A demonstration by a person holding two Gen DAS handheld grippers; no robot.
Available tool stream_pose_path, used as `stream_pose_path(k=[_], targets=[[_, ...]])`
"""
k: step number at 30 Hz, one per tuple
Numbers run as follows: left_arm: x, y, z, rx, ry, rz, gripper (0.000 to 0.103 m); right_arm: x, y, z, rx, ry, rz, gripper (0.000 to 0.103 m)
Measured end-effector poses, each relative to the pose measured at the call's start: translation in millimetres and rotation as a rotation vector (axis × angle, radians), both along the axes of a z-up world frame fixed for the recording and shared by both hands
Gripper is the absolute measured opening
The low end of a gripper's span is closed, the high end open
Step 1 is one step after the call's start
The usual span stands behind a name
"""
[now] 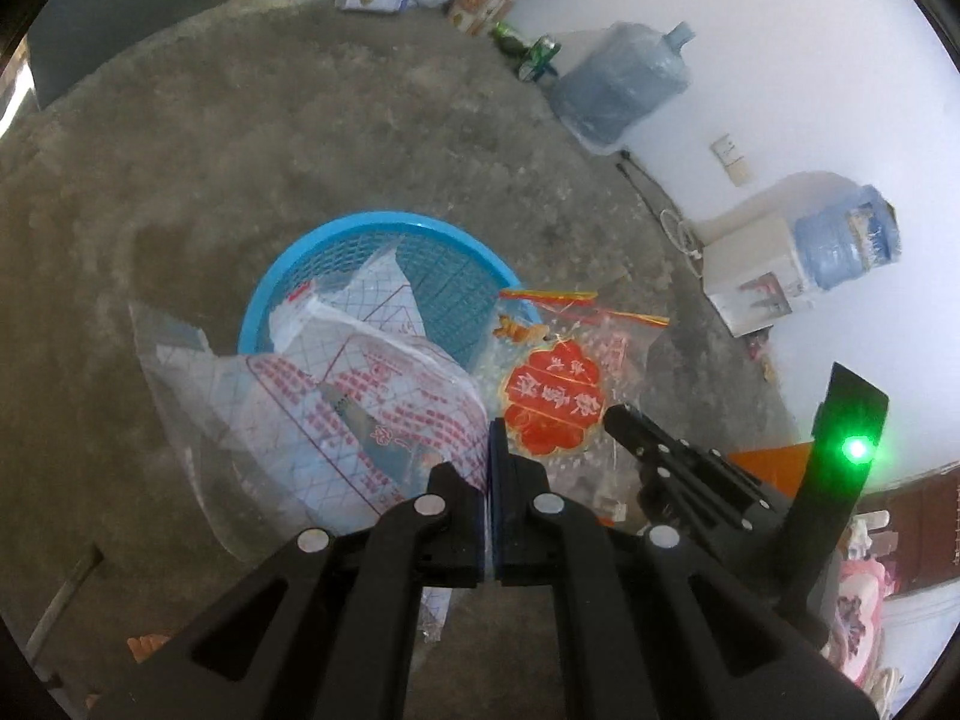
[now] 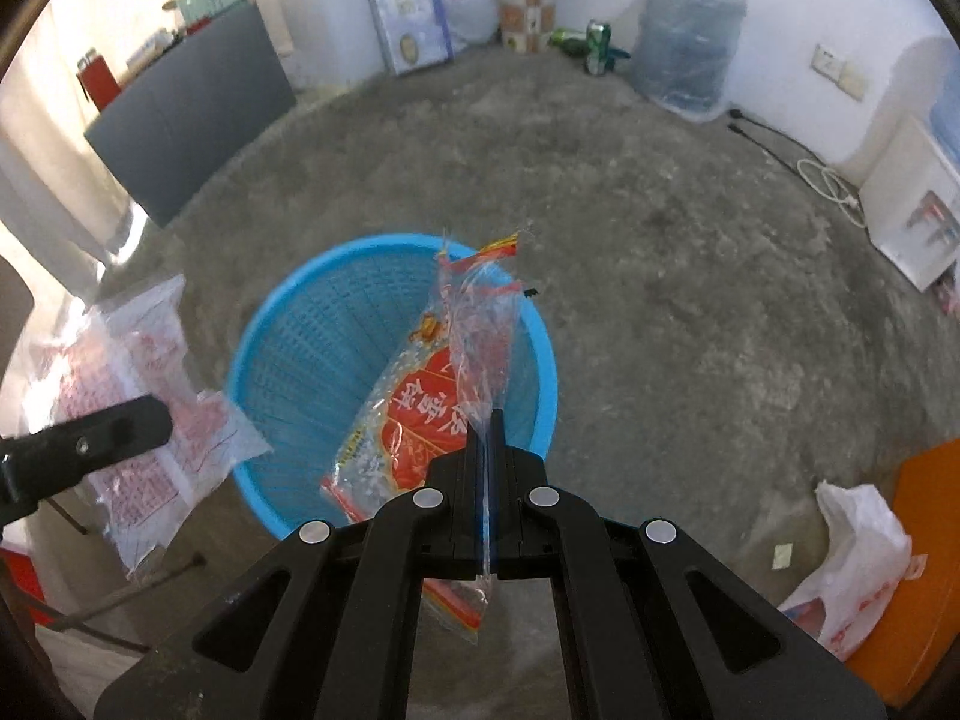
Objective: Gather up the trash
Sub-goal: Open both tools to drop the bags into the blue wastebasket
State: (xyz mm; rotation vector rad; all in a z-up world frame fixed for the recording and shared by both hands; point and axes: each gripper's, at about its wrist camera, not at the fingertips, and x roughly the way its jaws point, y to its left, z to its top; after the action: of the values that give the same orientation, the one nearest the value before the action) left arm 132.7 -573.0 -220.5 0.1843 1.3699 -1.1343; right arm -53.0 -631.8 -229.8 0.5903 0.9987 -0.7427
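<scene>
While both bags hang over the blue mesh basket (image 2: 288,360) just ahead, centre before release: left gripper (image 1: 491,438) pinches the clear red-print bag (image 1: 336,402), right gripper (image 2: 487,426) pinches the red-label bag (image 2: 420,414); part jaws fully, films cling.

Both the left gripper (image 1: 492,450) and the right gripper (image 2: 487,438) are built of matte black linkage arms, joined by round silver rivets; blue pads are fitted between the fingers.

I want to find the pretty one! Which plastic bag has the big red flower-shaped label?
The clear bag pinched in the right gripper, hanging over the blue basket. The left gripper's bag has only small red print.
</scene>
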Motion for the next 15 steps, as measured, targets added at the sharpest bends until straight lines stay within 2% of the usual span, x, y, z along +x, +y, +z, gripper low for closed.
stream_pose_path(k=[2,3,4,6,15], targets=[[4,-13,-13,0.025,-0.010,-0.011,0.002,5,-5,-8,0.005,0.012,0.011,0.000],[6,-14,-16,0.027,-0.019,-0.011,0.009,8,-8,-12,0.018,0.005,0.022,0.000],[8,-16,-21,0.034,-0.033,-0.013,0.030,10,-10,-16,0.020,-0.004,0.024,0.000],[11,-16,-30,0.073,-0.076,0.003,0.061,16,-13,-24,0.018,0.013,0.035,0.000],[34,12,-15,-0.022,-0.085,0.140,0.065,31,-14,-49,0.040,0.052,0.064,0.001]])
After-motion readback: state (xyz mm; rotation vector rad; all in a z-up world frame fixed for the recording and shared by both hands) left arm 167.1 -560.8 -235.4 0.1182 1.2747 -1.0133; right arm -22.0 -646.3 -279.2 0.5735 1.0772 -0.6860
